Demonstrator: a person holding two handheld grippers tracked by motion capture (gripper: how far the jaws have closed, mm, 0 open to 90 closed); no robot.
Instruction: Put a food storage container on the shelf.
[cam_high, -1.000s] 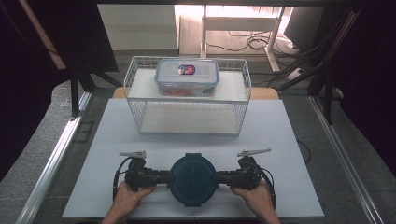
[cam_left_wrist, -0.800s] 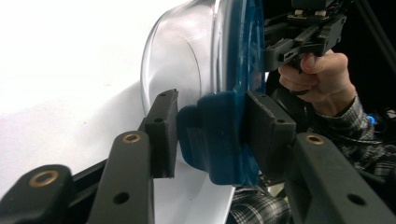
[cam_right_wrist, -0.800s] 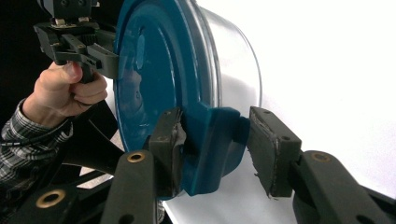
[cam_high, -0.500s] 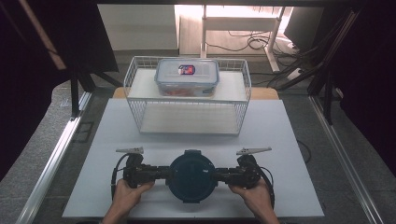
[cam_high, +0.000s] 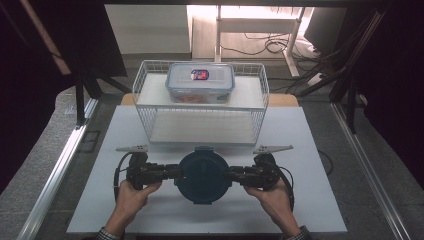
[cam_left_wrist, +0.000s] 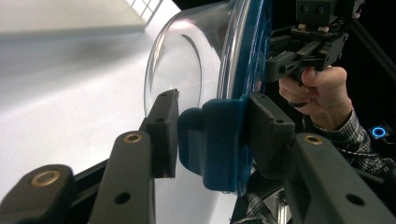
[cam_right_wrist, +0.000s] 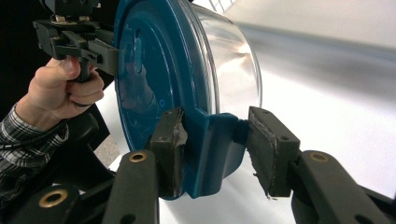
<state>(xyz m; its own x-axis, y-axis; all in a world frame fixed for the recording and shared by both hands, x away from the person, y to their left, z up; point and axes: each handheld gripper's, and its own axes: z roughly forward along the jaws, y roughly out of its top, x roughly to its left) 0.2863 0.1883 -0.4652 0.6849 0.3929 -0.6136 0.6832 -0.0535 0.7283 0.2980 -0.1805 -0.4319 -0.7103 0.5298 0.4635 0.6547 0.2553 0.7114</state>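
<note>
So the round clear container with the blue lid (cam_high: 204, 175) sits in the middle of the near half of the white table (cam_high: 320, 200), held between both grippers, one on each side latch. Left to right: the left gripper (cam_high: 172, 172) comes in from the left, clamped on the left latch tab; the right gripper (cam_high: 232, 175) mirrors it, clamped on the right tab. There's bare table on both outer sides of the hands, a strip of it along the near edge, and a narrow gap between the lid and the wire basket (cam_high: 145, 117) behind it. The basket takes up the far middle of the table, so the open room is mostly out to the sides.

The high view only gives you the lid from above. The left gripper view shows the clear bowl wall (cam_left_wrist: 187, 60) under the lid and the pads (cam_left_wrist: 163, 133) pressing the blue latch tab (cam_left_wrist: 217, 140) from both sides. The right gripper view shows the same on the other latch (cam_right_wrist: 212, 149), one pad tight on it, the other just at its edge.

I can't tell if the round container has anything in it. On top of the wire basket sits a rectangular clear food box (cam_high: 200, 82) with something reddish inside.
</note>
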